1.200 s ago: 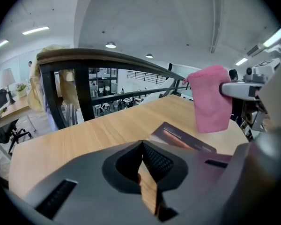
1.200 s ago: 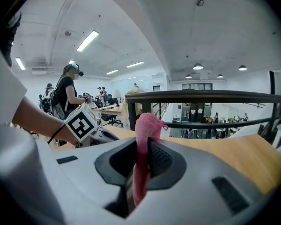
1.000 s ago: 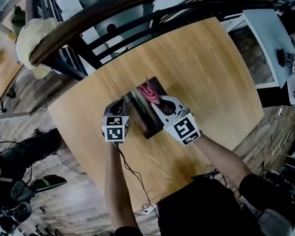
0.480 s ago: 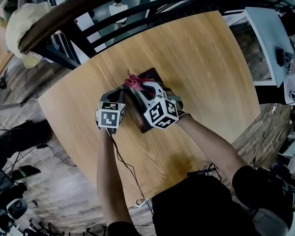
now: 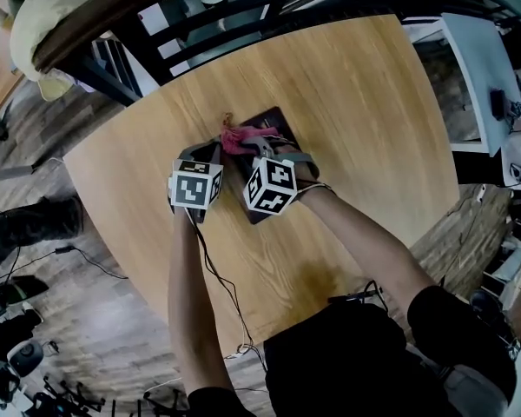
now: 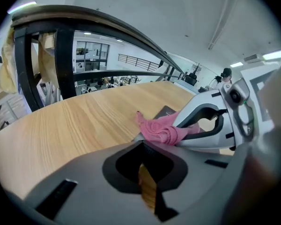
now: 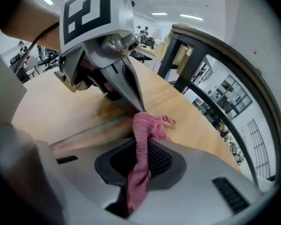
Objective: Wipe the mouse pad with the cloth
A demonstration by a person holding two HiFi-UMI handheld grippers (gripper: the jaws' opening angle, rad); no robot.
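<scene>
The right gripper [image 7: 141, 159] is clamped on the pink cloth [image 7: 149, 124], whose bunched end sticks out past the jaw tips so that fabric, not plastic, meets the dark mouse pad [image 5: 276, 120]. The pad lies flat near the middle of the wooden surface [image 5: 365, 94], and the cloth is down at its far left edge. The left gripper [image 5: 210, 153], jaws drawn together on nothing (only a sliver of wood shows through the slit), has its tip just beside the cloth at that same edge, most likely to pin the pad against sliding under the wiping strokes.
</scene>
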